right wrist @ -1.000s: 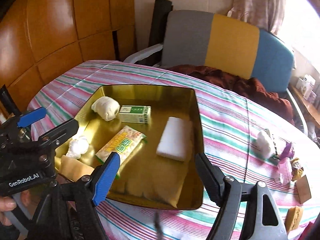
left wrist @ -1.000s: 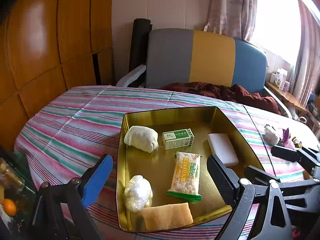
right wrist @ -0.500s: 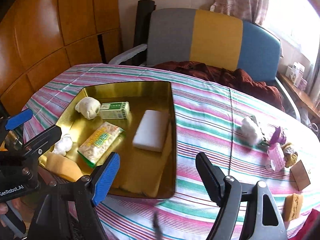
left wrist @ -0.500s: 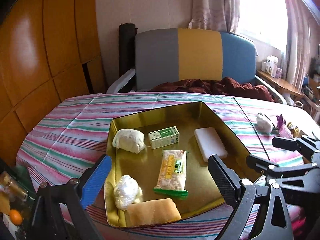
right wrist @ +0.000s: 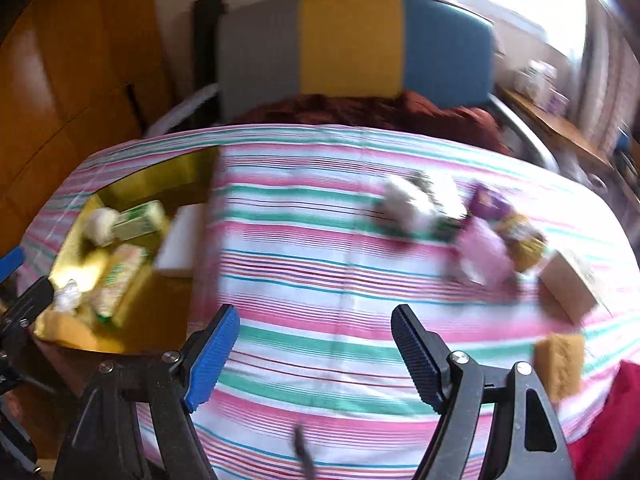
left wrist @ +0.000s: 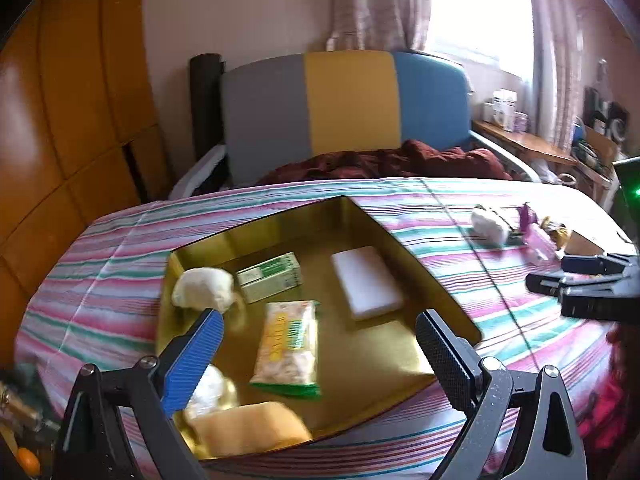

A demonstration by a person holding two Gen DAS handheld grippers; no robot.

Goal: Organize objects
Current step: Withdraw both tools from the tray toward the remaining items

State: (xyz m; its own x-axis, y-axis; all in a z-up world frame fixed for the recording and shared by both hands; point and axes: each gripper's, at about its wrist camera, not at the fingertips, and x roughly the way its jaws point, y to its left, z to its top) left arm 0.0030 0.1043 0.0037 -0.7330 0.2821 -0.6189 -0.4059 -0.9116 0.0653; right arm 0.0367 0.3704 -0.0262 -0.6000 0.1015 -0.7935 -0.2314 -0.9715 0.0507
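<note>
Loose objects (right wrist: 472, 224) lie clustered on the striped worktop (right wrist: 320, 280) at two o'clock from the right tongs (right wrist: 316, 356), which have swung away from the gold tray (right wrist: 80, 332), spread and empty. Left tongs (left wrist: 320, 360) hover spread over the tray's snack packet (left wrist: 290, 344). Another pickup looks likely.

Left gripper (left wrist: 320, 344) gapes empty over gold tray (left wrist: 424, 276) — 6 items inside.

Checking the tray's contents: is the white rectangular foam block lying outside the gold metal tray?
No, the white rectangular foam block lies flat inside the gold metal tray, beside its right wall.
</note>
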